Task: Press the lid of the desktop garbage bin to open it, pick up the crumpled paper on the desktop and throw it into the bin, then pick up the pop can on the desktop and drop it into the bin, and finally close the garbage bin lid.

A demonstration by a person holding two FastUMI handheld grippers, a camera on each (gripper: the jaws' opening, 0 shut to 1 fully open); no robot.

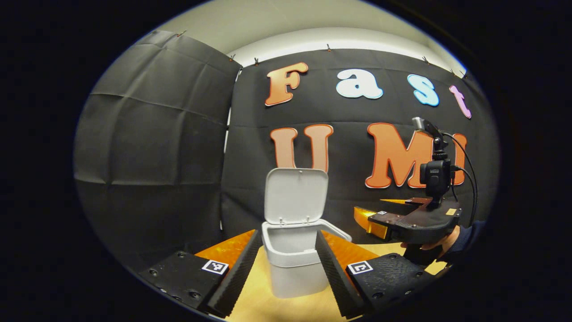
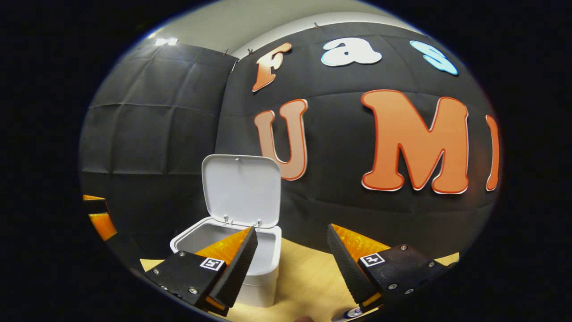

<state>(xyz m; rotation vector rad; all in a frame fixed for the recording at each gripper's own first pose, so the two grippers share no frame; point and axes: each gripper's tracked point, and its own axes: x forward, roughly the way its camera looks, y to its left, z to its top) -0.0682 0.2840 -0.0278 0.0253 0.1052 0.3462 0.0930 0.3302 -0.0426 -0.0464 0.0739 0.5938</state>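
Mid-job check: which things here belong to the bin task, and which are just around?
Job:
garbage bin, its lid standing open
left gripper, open
right gripper, open

Just around:
wooden desktop
black cloth wall

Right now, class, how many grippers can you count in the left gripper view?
2. The left gripper sits at the bottom, its fingers open either side of the open white bin. The right gripper is at the right, held by a hand.

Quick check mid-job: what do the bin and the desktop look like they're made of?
Bin: probably moulded plastic, smooth matte pale grey-white, with rounded corners, a thin raised lid and small hinge tabs. Desktop: looks like light wood or wood-look laminate, with faint grain; I can't tell which.
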